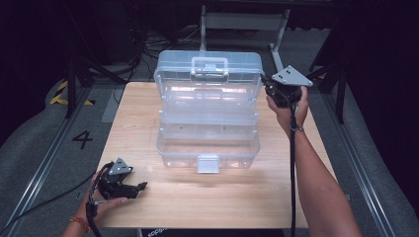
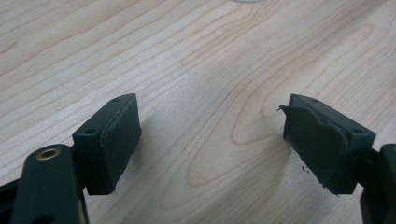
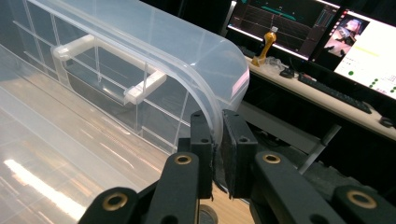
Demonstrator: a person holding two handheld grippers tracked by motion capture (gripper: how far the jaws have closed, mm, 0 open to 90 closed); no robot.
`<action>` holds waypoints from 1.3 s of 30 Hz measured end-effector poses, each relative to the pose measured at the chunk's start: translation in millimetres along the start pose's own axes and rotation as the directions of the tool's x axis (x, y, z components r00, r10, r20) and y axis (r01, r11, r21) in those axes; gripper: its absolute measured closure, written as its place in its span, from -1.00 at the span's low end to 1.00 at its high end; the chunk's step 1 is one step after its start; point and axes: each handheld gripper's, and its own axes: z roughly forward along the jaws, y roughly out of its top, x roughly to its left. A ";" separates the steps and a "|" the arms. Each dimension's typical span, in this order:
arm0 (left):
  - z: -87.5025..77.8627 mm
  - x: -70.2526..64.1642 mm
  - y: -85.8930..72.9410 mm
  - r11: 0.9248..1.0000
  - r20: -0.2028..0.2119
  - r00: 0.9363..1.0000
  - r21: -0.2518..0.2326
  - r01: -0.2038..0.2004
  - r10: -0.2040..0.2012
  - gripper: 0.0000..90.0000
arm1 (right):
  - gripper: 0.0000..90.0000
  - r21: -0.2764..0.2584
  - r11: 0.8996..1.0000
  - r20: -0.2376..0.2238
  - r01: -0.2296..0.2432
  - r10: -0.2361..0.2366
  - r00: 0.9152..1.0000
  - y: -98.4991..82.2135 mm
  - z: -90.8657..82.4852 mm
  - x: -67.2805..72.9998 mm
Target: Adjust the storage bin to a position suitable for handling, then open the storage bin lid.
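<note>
A clear plastic tool box (image 1: 207, 143) stands open in the middle of the wooden table (image 1: 163, 202), its lid (image 1: 207, 74) raised upright at the back with a white handle (image 1: 210, 66). My right gripper (image 1: 265, 81) is at the lid's right edge. In the right gripper view the jaws of the right gripper (image 3: 217, 135) are shut on the lid's rim (image 3: 205, 60). My left gripper (image 1: 143, 186) rests low at the table's front left, apart from the box. In its own view the left gripper (image 2: 210, 140) stands open over bare wood (image 2: 187, 56) with nothing between its pads.
The box's white latch (image 1: 207, 164) faces the front edge. A metal stand (image 1: 244, 22) rises behind the table. Monitors (image 3: 336, 32) and a keyboard (image 3: 334, 93) sit on a desk beyond the lid. The floor at left bears a "4" mark (image 1: 82, 139).
</note>
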 end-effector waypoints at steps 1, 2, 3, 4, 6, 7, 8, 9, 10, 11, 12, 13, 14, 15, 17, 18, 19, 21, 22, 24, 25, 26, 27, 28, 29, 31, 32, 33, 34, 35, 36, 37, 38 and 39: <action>-0.4 0.1 -0.6 1.000 -0.002 1.000 0.000 -0.005 0.005 -0.57 | 0.87 0.002 1.000 -0.003 -0.001 0.001 1.000 0.5 1.0 -0.8; -0.2 -0.9 -1.9 1.000 -0.003 1.000 -0.007 0.002 -0.002 -0.57 | 0.87 0.003 1.000 -0.004 0.001 -0.001 1.000 0.8 1.5 -1.1; 0.5 -1.0 -4.1 1.000 -0.003 1.000 -0.025 -0.011 0.011 -0.57 | 0.87 0.004 1.000 -0.004 0.003 -0.003 1.000 1.2 2.1 -1.5; 1.0 -3.1 -5.8 0.999 -0.008 1.000 -0.034 0.008 -0.009 -0.60 | 0.87 0.006 1.000 -0.007 0.005 -0.005 1.000 1.8 3.0 -2.2; 0.6 -1.9 -5.7 0.999 -0.011 1.000 -0.033 -0.003 0.003 -0.61 | 0.88 0.006 1.000 -0.009 0.002 -0.002 1.000 1.9 4.6 -3.3; 0.4 -1.7 -5.6 1.000 -0.016 1.000 -0.031 -0.007 0.006 -0.62 | 0.88 0.005 1.000 -0.009 -0.005 0.005 1.000 2.0 5.6 -3.8; 0.5 -1.8 -5.7 0.999 -0.015 1.000 -0.032 -0.005 0.005 -0.62 | 0.88 0.004 1.000 -0.010 -0.005 0.005 1.000 2.0 6.6 -4.6; 0.4 -2.0 -5.7 1.000 -0.017 1.000 -0.031 -0.004 0.004 -0.62 | 0.88 0.003 1.000 -0.011 -0.009 0.009 1.000 2.1 7.7 -5.0; 0.4 -2.2 -5.8 1.000 -0.015 1.000 -0.030 -0.001 0.001 -0.62 | 0.88 0.004 1.000 -0.014 -0.012 0.012 1.000 2.2 8.5 -5.6; 0.4 -2.2 -5.8 1.000 -0.015 1.000 -0.030 -0.002 0.001 -0.62 | 0.88 0.004 1.000 -0.014 -0.011 0.011 1.000 2.3 9.3 -6.0; 0.4 -2.0 -5.7 1.000 -0.017 1.000 -0.031 -0.003 0.003 -0.62 | 0.88 0.004 1.000 -0.015 -0.011 0.011 1.000 2.6 9.9 -6.5; 0.4 -2.0 -5.7 1.000 -0.017 1.000 -0.031 -0.004 0.003 -0.62 | 0.88 0.004 1.000 -0.016 -0.013 0.013 1.000 2.7 10.5 -7.1; 0.3 -2.0 -5.7 1.000 -0.016 1.000 -0.031 -0.003 0.003 -0.62 | 0.88 0.002 1.000 -0.016 -0.011 0.011 1.000 2.5 11.2 -7.5; 0.3 -2.0 -5.7 1.000 -0.016 1.000 -0.030 -0.004 0.003 -0.62 | 0.88 0.003 1.000 -0.019 -0.013 0.013 1.000 2.5 11.8 -8.0; 0.4 -2.0 -5.7 1.000 -0.016 1.000 -0.031 -0.004 0.003 -0.62 | 0.88 0.008 1.000 -0.022 -0.016 0.016 1.000 3.1 13.1 -9.5; 0.4 -2.2 -5.8 1.000 -0.015 1.000 -0.031 0.000 0.000 -0.62 | 0.88 0.010 1.000 -0.020 -0.014 0.014 1.000 3.5 14.1 -9.6; 0.5 -1.9 -5.6 0.999 -0.017 1.000 -0.032 -0.004 0.004 -0.62 | 0.88 0.010 1.000 -0.022 -0.018 0.019 1.000 3.8 14.9 -9.9; 0.8 -2.3 -5.5 1.000 -0.014 1.000 -0.029 0.003 -0.003 -0.63 | 0.88 0.012 1.000 -0.023 -0.024 0.025 0.999 4.5 16.9 -10.9; 0.9 -2.2 -5.4 1.000 -0.016 1.000 -0.029 0.002 -0.003 -0.63 | 0.88 0.014 1.000 -0.026 -0.027 0.027 0.999 4.8 18.0 -11.9; 1.2 -2.5 -5.5 0.999 -0.017 1.000 -0.033 0.005 -0.005 -0.63 | 0.88 0.017 0.999 -0.028 -0.030 0.031 0.999 5.6 20.1 -13.1; 0.6 -2.8 -5.3 1.000 -0.020 1.000 -0.026 0.005 -0.006 -0.63 | 0.88 0.018 0.999 -0.028 -0.032 0.032 0.999 5.8 20.9 -13.6; 0.5 -3.1 -5.3 1.000 -0.020 1.000 -0.026 0.009 -0.009 -0.63 | 0.88 0.018 0.999 -0.029 -0.035 0.035 0.999 5.8 21.8 -14.0; 0.5 -3.2 -5.3 1.000 -0.021 1.000 -0.025 0.010 -0.010 -0.63 | 0.88 0.019 0.999 -0.031 -0.039 0.039 0.999 5.9 22.7 -14.6; 0.6 -3.2 -5.3 1.000 -0.021 1.000 -0.027 0.009 -0.010 -0.63 | 0.89 0.019 0.999 -0.031 -0.042 0.042 0.999 5.9 23.6 -15.2; 0.5 -3.2 -5.3 1.000 -0.021 1.000 -0.026 0.010 -0.011 -0.63 | 0.89 0.020 0.999 -0.032 -0.041 0.042 0.999 5.9 24.5 -15.6; 1.2 -3.0 -5.4 0.999 -0.022 1.000 -0.033 0.008 -0.009 -0.63 | 0.89 0.022 0.999 -0.032 -0.046 0.046 0.998 6.4 26.1 -16.9; 1.2 -2.3 -4.8 0.999 -0.028 1.000 -0.033 0.000 0.000 -0.63 | 0.89 0.025 0.999 -0.035 -0.047 0.048 0.998 6.8 27.0 -17.3; 1.4 -2.6 -4.8 1.000 -0.020 1.000 -0.030 0.007 -0.007 -0.63 | 0.89 0.027 0.998 -0.035 -0.048 0.049 0.998 7.0 27.8 -17.8; 1.9 -2.3 -4.5 0.999 -0.021 1.000 -0.034 0.004 -0.005 -0.64 | 0.89 0.028 0.998 -0.035 -0.051 0.052 0.998 7.2 28.6 -18.2; 2.5 -2.5 -4.4 0.999 -0.016 1.000 -0.037 0.009 -0.010 -0.64 | 0.89 0.029 0.998 -0.037 -0.050 0.051 0.998 7.3 29.4 -18.9; 2.4 -2.5 -4.4 0.999 -0.017 1.000 -0.035 0.010 -0.011 -0.64 | 0.89 0.029 0.998 -0.037 -0.054 0.055 0.998 7.4 30.3 -19.4; 2.4 -2.5 -4.4 0.999 -0.017 1.000 -0.035 0.010 -0.011 -0.64 | 0.89 0.030 0.998 -0.040 -0.056 0.058 0.998 7.3 31.1 -20.0; 2.3 -2.5 -4.4 0.999 -0.017 1.000 -0.035 0.010 -0.010 -0.64 | 0.89 0.030 0.998 -0.041 -0.058 0.060 0.997 7.3 32.3 -20.7; 2.4 -2.6 -4.4 0.999 -0.017 1.000 -0.035 0.010 -0.011 -0.64 | 0.89 0.031 0.998 -0.044 -0.059 0.061 0.997 7.3 33.4 -21.7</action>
